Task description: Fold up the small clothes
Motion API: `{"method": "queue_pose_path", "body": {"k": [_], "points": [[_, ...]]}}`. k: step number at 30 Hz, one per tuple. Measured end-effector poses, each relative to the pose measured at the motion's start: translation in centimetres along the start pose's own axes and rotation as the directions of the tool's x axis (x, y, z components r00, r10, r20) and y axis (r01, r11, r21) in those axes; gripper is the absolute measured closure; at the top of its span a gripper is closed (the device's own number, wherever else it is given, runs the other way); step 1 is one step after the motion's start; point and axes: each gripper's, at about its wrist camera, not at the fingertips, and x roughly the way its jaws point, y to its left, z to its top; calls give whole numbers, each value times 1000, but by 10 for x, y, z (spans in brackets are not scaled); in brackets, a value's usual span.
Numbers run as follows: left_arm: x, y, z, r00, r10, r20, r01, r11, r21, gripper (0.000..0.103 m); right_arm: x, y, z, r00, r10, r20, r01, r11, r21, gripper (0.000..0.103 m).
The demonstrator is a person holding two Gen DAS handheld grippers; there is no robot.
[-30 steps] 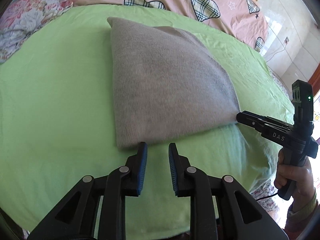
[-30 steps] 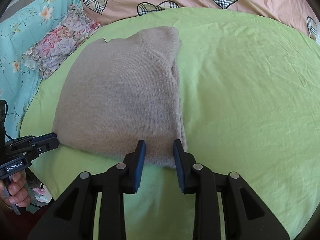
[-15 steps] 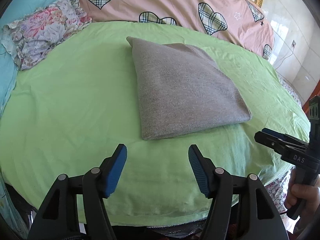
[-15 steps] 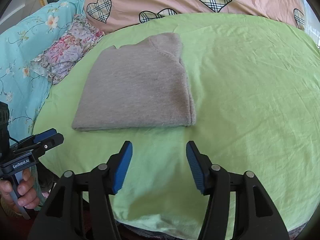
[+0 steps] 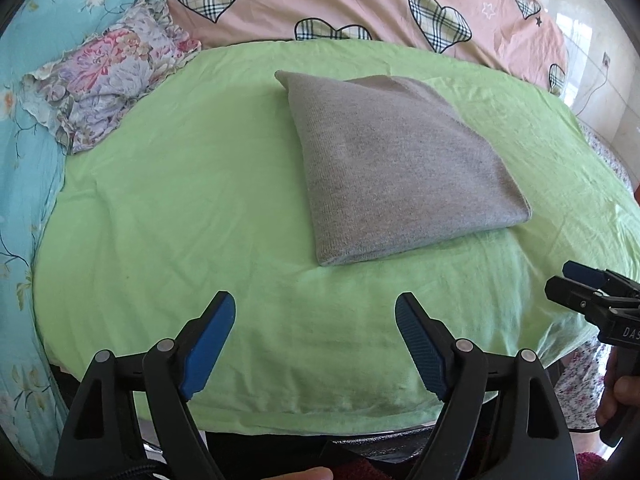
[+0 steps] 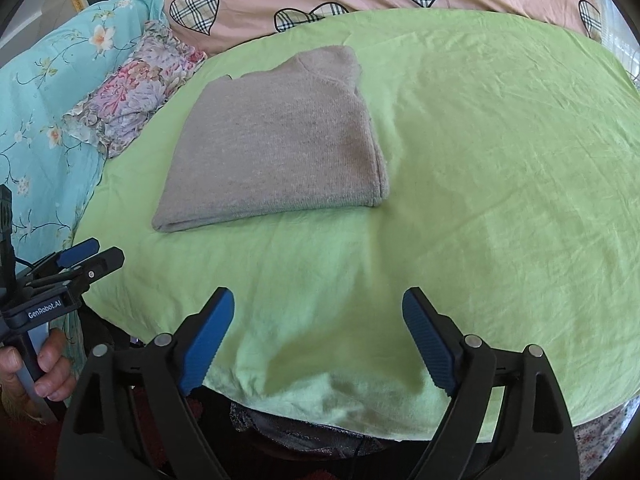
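Note:
A grey knit sweater [image 5: 396, 164] lies folded into a neat rectangle on the green sheet [image 5: 180, 208]; it also shows in the right wrist view [image 6: 280, 148]. My left gripper [image 5: 315, 346] is open and empty, held back over the near edge of the sheet, apart from the sweater. My right gripper [image 6: 318, 342] is open and empty, also back at the near edge. Each gripper shows at the side of the other's view: the right one [image 5: 588, 292] and the left one [image 6: 80, 260].
A floral pillow [image 5: 108, 80] lies at the far left on a light blue flowered bedcover [image 5: 28, 152]. A pink quilt with plaid hearts [image 5: 360, 4] lies behind the green sheet. The sheet's front edge hangs just below my grippers.
Both grippers opened, letting go of the sweater's near edge, and pulled back toward the front edge. The sweater stays folded on the sheet.

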Motion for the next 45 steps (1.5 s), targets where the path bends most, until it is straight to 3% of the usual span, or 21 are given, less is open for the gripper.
{"method": "queue_pose_path", "body": {"k": [11, 19, 35, 45], "points": [[24, -3, 18, 997, 47, -54, -44, 998, 43, 17, 11, 12, 33, 1000, 13, 17, -12, 998, -66, 10], [32, -1, 36, 996, 86, -38, -84, 995, 47, 16, 18, 12, 48, 1000, 14, 14, -13, 994, -105, 9], [37, -9, 74, 999, 54, 8, -54, 998, 38, 14, 24, -3, 96, 996, 54, 73, -49, 996, -71, 9], [52, 1, 99, 997, 77, -5, -77, 997, 7, 12, 40, -17, 134, 992, 83, 92, -81, 996, -25, 9]]}}
